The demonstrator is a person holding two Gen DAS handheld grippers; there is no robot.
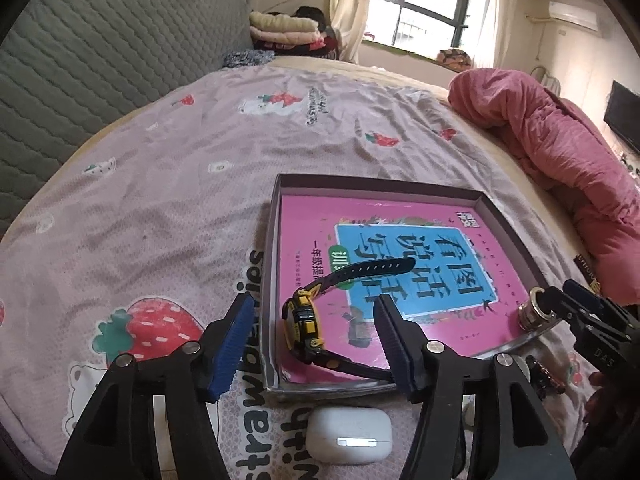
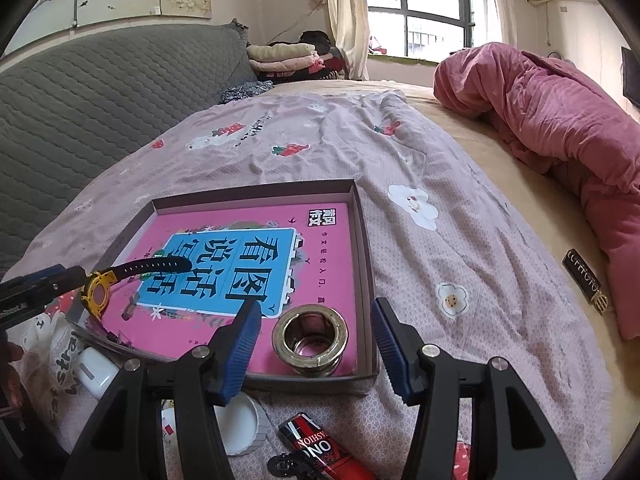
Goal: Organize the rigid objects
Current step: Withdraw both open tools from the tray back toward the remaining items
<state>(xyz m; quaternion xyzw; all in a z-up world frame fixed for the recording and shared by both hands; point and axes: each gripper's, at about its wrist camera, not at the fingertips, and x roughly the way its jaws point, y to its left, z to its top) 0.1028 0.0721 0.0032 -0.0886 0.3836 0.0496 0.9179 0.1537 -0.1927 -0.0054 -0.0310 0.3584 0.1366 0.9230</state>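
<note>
A shallow tray point(image 1: 273, 264) on the bed holds a pink book point(image 2: 332, 280), a yellow watch point(image 1: 302, 326) at its near-left corner and a metal ring point(image 2: 309, 335) near-right, both grippers point(image 1: 314, 344) point(image 2: 316, 344) hovering wide-jawed, empty.

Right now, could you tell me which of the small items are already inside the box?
The yellow-and-black watch and the metal ring lie on the pink book; the white earbud case sits outside.

The book point(image 1: 400, 264) has a glossy pink paper cover and lies in a matt grey cardboard tray point(image 1: 269, 280). The watch point(image 1: 304, 322) looks like black and yellow plastic. The ring point(image 2: 309, 338) is shiny, worn metal. The bedsheet point(image 1: 160, 184) is soft printed cloth.
</note>
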